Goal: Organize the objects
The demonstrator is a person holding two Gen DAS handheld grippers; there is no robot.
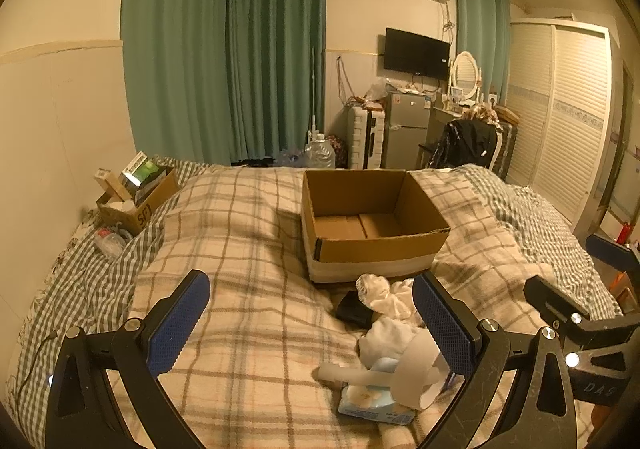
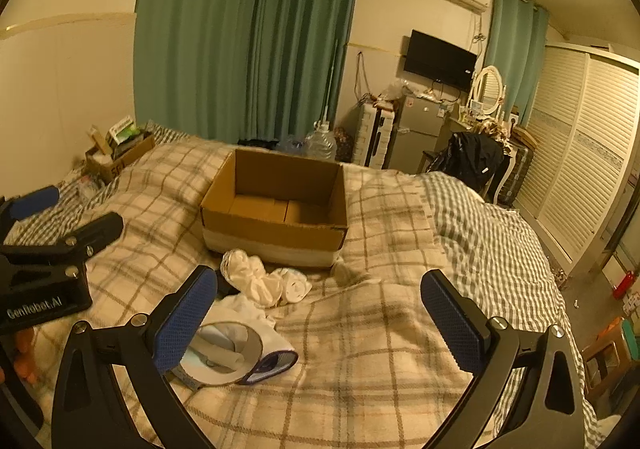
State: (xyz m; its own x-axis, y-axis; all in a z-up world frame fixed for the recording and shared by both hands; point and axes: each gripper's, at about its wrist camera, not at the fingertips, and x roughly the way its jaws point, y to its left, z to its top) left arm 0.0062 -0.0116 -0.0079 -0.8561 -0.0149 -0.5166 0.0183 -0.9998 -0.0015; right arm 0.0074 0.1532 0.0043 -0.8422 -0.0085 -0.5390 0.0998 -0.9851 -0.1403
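An open cardboard box [image 1: 372, 217] [image 2: 276, 209] stands empty on the plaid bed. In front of it lies a small pile: white rolled socks [image 1: 384, 295] [image 2: 260, 281], a black flat object [image 1: 354, 309], a white cap with a visor [image 2: 240, 353] [image 1: 416, 365], and a light-blue tissue pack [image 1: 372, 405]. My left gripper [image 1: 312, 329] is open and empty, hovering over the bed with the pile by its right finger. My right gripper [image 2: 320, 321] is open and empty, with the pile by its left finger. Each gripper shows at the edge of the other's view.
A second cardboard box [image 1: 136, 193] filled with items sits at the bed's far left by the wall, with a plastic bottle [image 1: 110, 241] beside it. Beyond the bed are green curtains, a water jug [image 1: 320, 153], a small fridge [image 1: 406, 133], a chair and a wardrobe.
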